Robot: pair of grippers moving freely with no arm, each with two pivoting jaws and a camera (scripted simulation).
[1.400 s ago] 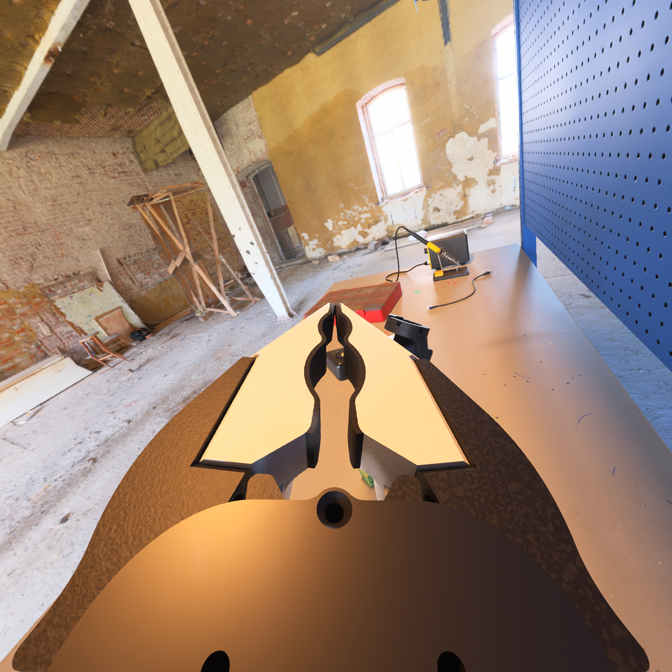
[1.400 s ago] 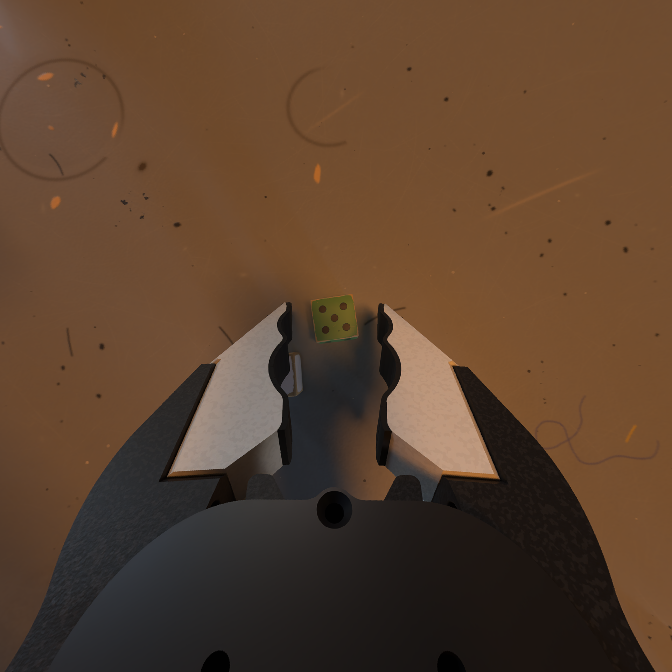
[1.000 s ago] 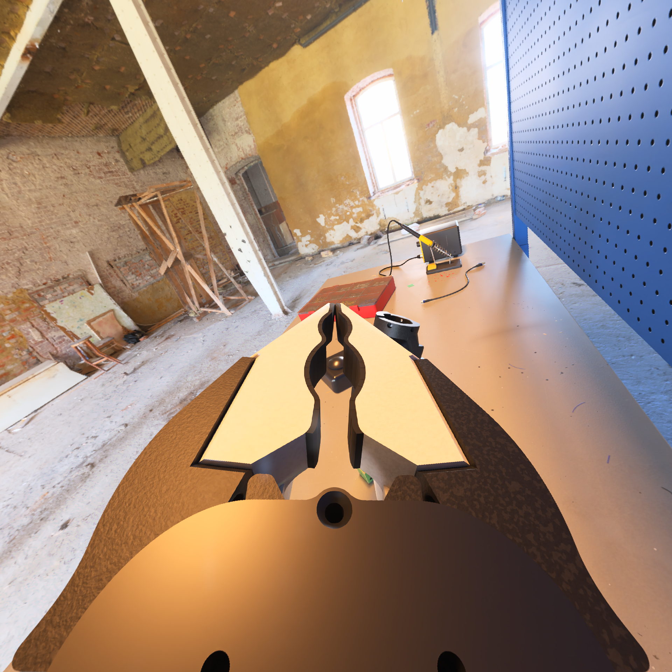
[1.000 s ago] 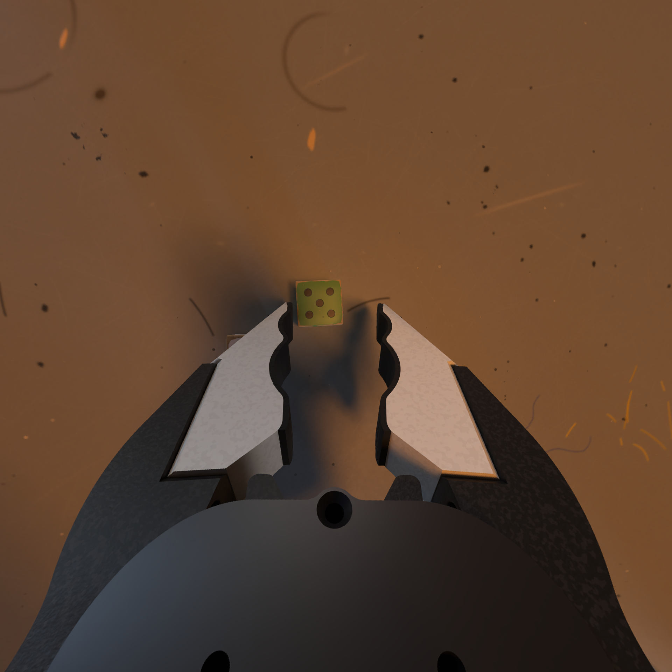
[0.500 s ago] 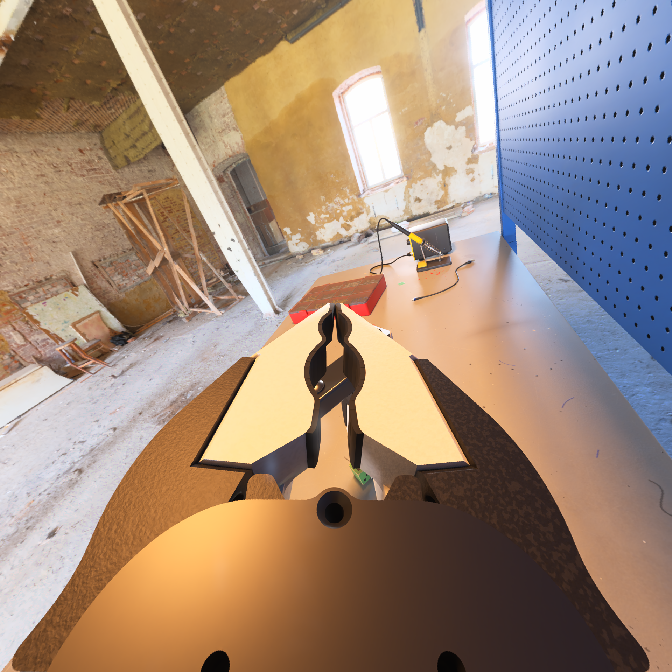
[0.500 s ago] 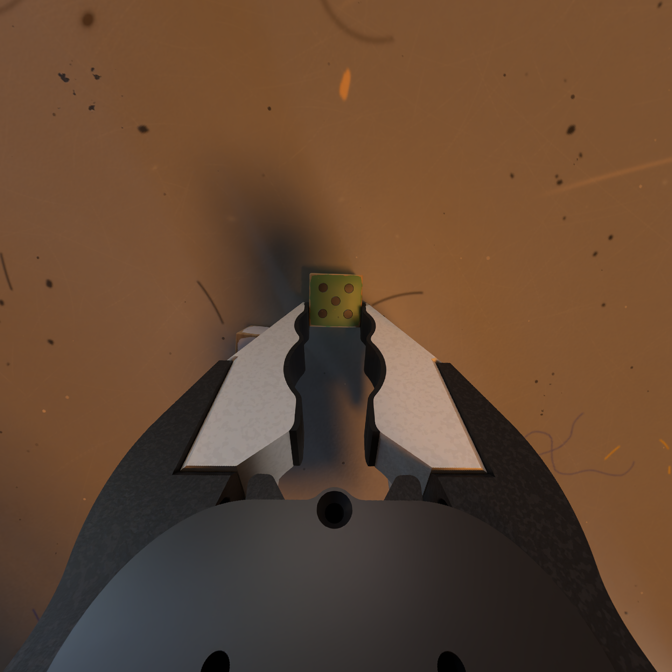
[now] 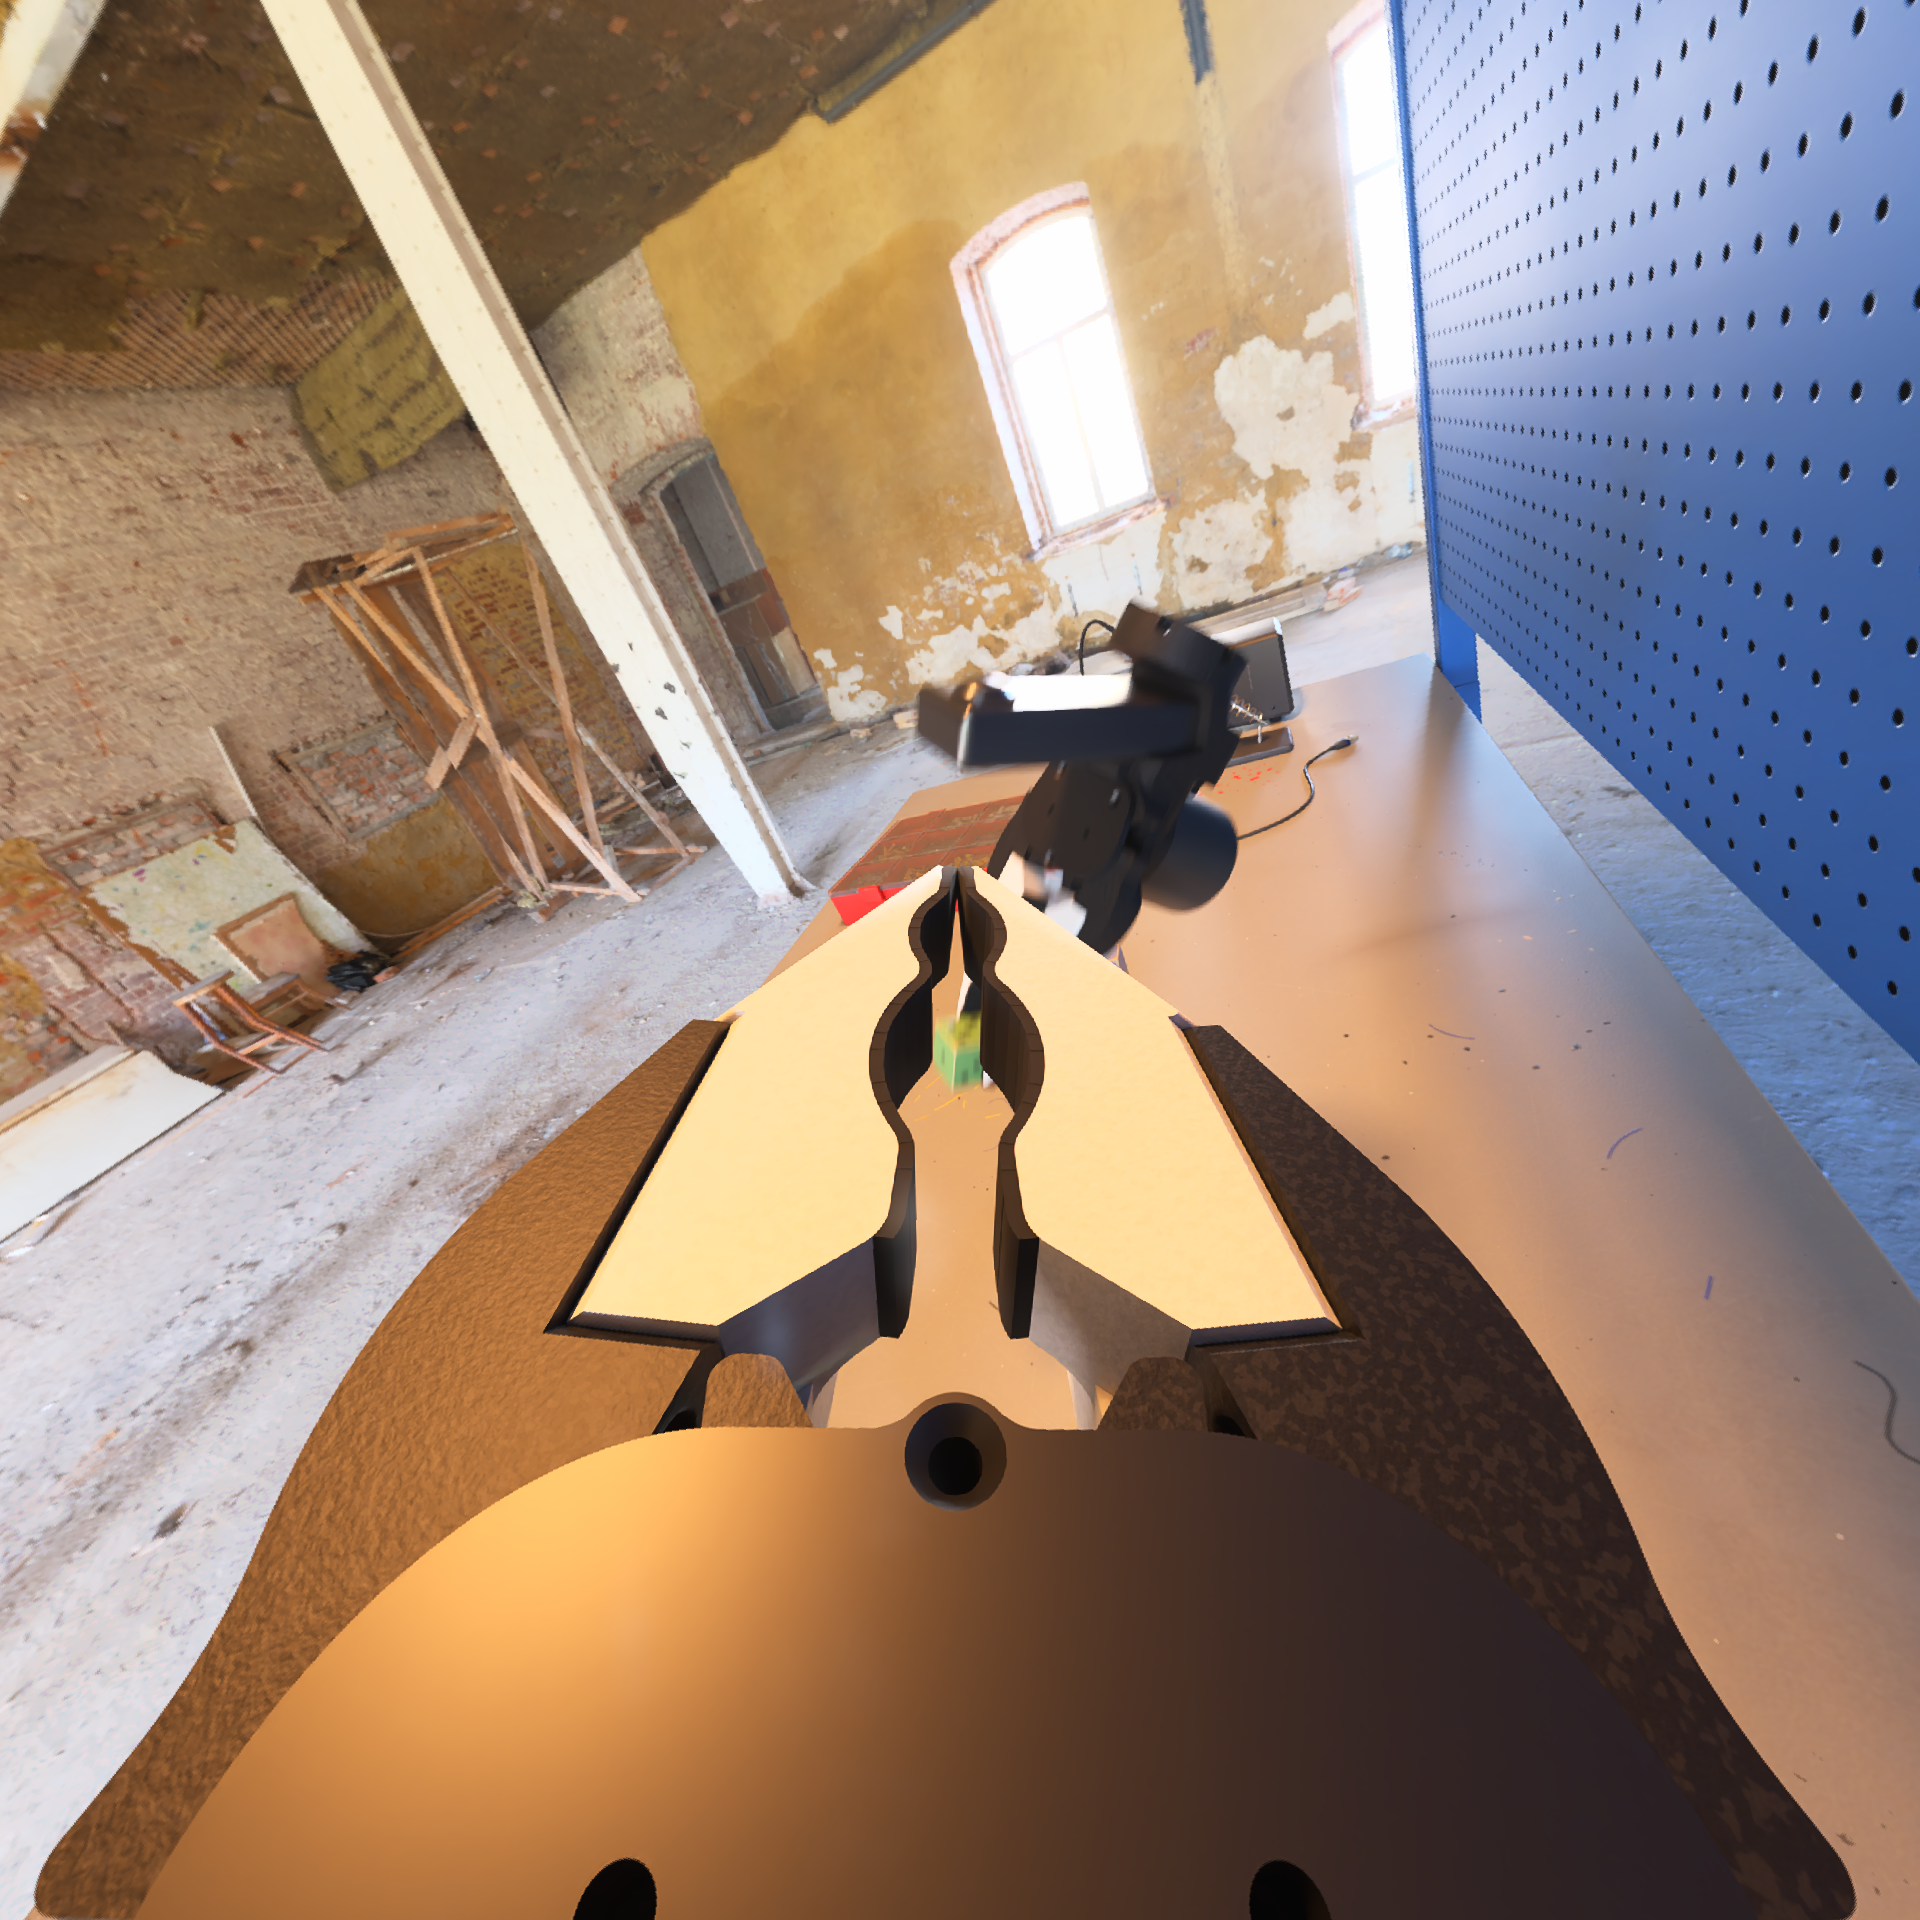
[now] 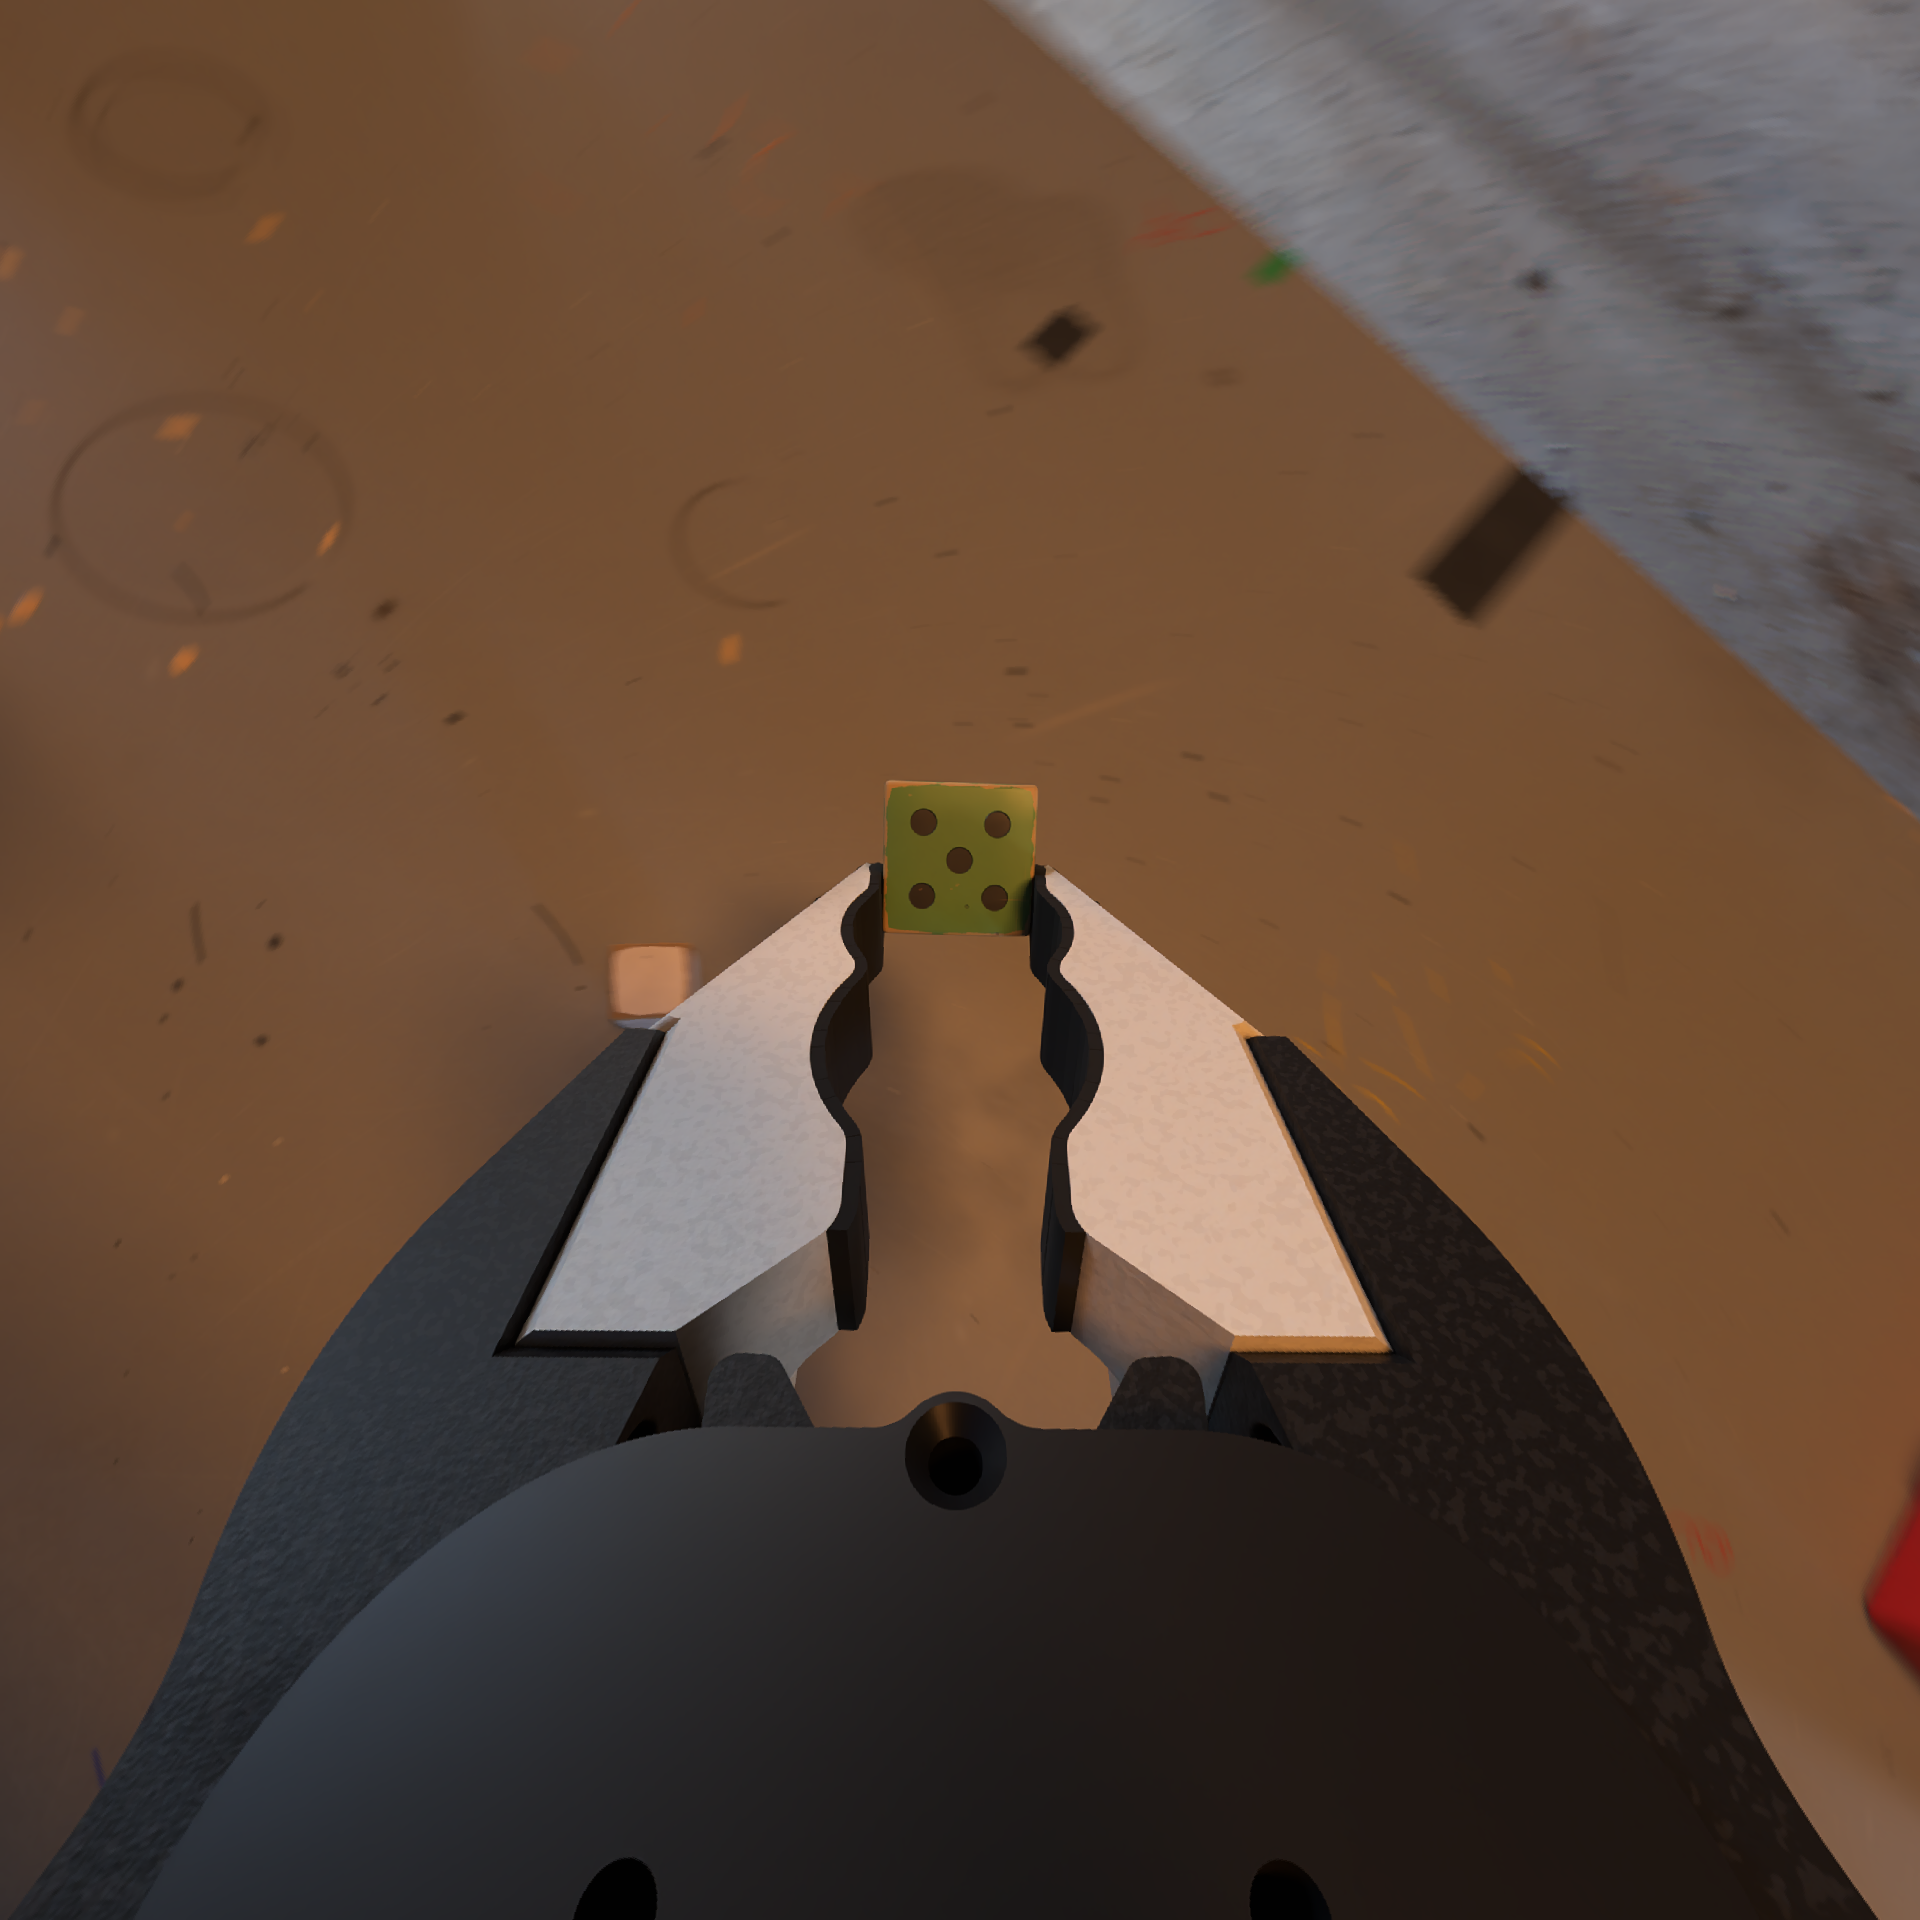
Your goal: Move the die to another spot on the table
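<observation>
The green die (image 8: 959, 858) with dark pips is clamped between the tips of my right gripper (image 8: 956, 899), which holds it above the brown table (image 8: 416, 790). In the left wrist view the right gripper (image 7: 968, 1023) hangs blurred ahead, pointing down, with the die (image 7: 956, 1055) showing through the gap between my left fingers. My left gripper (image 7: 954, 883) is shut and empty, low over the table (image 7: 1403, 1039) and pointing along it.
A small pale cube (image 8: 649, 982) lies on the table left of the right fingers. The table edge and grey floor (image 8: 1662, 260) run across the upper right. A red box (image 7: 914, 847), a soldering station (image 7: 1262, 675), a cable (image 7: 1299, 790) and a blue pegboard (image 7: 1662, 416) lie ahead.
My right gripper closed on the die and lifted it off the table, tilting toward the table edge. In the left wrist view it rose into sight. The left gripper stayed shut.
</observation>
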